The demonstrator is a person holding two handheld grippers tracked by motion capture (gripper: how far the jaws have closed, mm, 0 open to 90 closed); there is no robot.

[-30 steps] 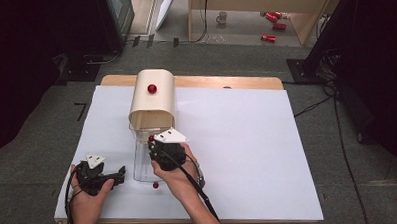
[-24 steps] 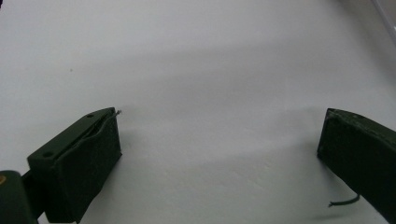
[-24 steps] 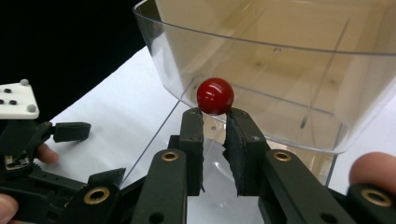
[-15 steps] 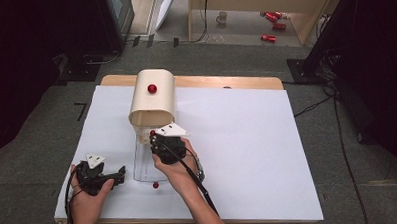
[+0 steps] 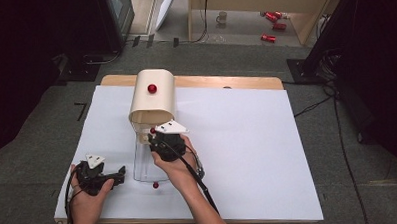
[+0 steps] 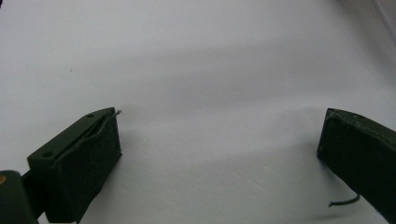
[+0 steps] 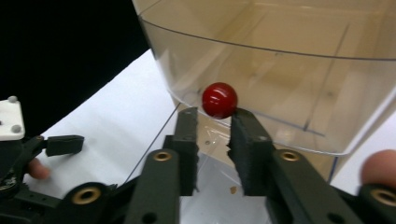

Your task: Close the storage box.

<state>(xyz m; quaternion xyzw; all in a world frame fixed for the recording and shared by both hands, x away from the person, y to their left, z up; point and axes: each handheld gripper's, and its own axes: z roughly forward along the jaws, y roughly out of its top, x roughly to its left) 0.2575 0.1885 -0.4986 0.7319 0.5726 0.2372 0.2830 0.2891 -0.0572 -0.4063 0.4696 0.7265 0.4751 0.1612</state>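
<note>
White table point(image 5: 268, 154). Right gripper point(image 7: 212, 126) just let go, jaws slightly apart behind small red ball point(image 7: 219, 99): light, hard, rolls; pinch middle. Left gripper point(image 6: 219, 135) open, empty.

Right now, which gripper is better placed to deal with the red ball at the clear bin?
Right. The right gripper sits just below the ball, jaws just opening; the left gripper rests open on the table, apart.
</note>
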